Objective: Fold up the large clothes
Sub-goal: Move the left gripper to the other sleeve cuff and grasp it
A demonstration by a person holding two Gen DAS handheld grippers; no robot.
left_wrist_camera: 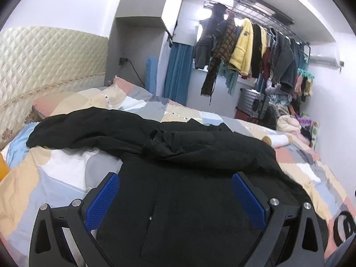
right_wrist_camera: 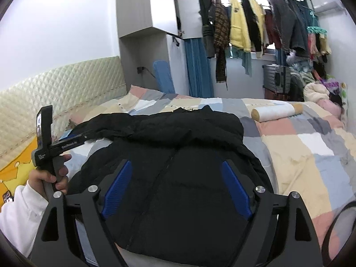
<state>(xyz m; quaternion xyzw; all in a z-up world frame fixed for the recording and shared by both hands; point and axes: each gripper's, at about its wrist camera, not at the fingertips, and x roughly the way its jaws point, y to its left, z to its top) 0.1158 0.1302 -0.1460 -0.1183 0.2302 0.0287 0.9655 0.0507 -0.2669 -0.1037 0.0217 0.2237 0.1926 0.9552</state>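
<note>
A large black padded jacket (left_wrist_camera: 182, 191) lies front up on the patchwork bed (left_wrist_camera: 55, 178), zipper toward me, sleeves folded across its upper part (left_wrist_camera: 133, 131). My left gripper (left_wrist_camera: 175, 178) is open and empty, held just above the jacket's lower body. In the right wrist view the same jacket (right_wrist_camera: 178, 155) fills the middle, and my right gripper (right_wrist_camera: 175, 166) is open and empty above its chest. The left gripper's body (right_wrist_camera: 55, 144), in a hand with a white sleeve, shows to the left beside the jacket's sleeve.
A quilted cream headboard (left_wrist_camera: 44, 62) runs along the left. A rolled white and tan bolster (right_wrist_camera: 276, 111) lies on the bed to the right. A rack of hanging clothes (right_wrist_camera: 255, 29), a suitcase (right_wrist_camera: 276, 77) and piled clothes stand beyond the bed. A yellow cushion (right_wrist_camera: 15, 166) lies at far left.
</note>
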